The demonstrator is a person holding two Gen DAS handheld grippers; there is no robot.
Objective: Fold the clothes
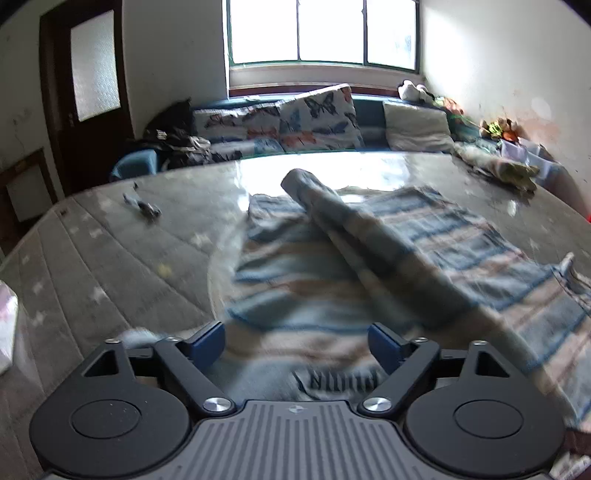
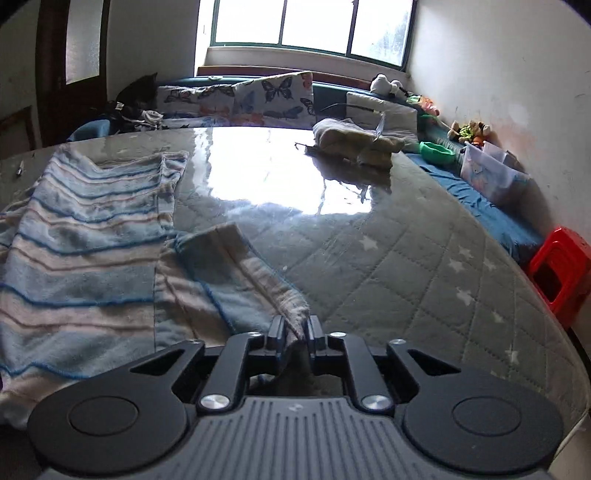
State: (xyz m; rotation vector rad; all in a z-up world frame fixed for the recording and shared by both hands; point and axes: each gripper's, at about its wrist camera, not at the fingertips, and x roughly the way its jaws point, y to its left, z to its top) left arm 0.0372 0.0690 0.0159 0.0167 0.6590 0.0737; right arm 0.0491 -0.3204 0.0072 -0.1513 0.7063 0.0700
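A striped garment [image 1: 332, 266] in blue, white and pink is spread on a quilted grey mattress [image 1: 110, 266] under clear plastic; in the left wrist view it fills the centre and right of the frame, blurred, with one sleeve [image 1: 369, 236] laid diagonally across the body from the upper centre toward the lower right. The left gripper [image 1: 297, 341] is seen at the bottom of that frame with its jaws wide apart and nothing between them, above the printed lower part of the garment. In the right wrist view the garment lies at the left of the frame; a sleeve [image 2: 236, 280] runs from the middle down to the right gripper [image 2: 295, 332], whose jaws are clamped on its end. A second bundle of cloth [image 2: 354, 142] is seen in the upper centre near the butterfly pillows [image 2: 273, 98]; a red stool [image 2: 557, 273] stands at the right edge beside the mattress; a window [image 2: 310, 26] is at the top.
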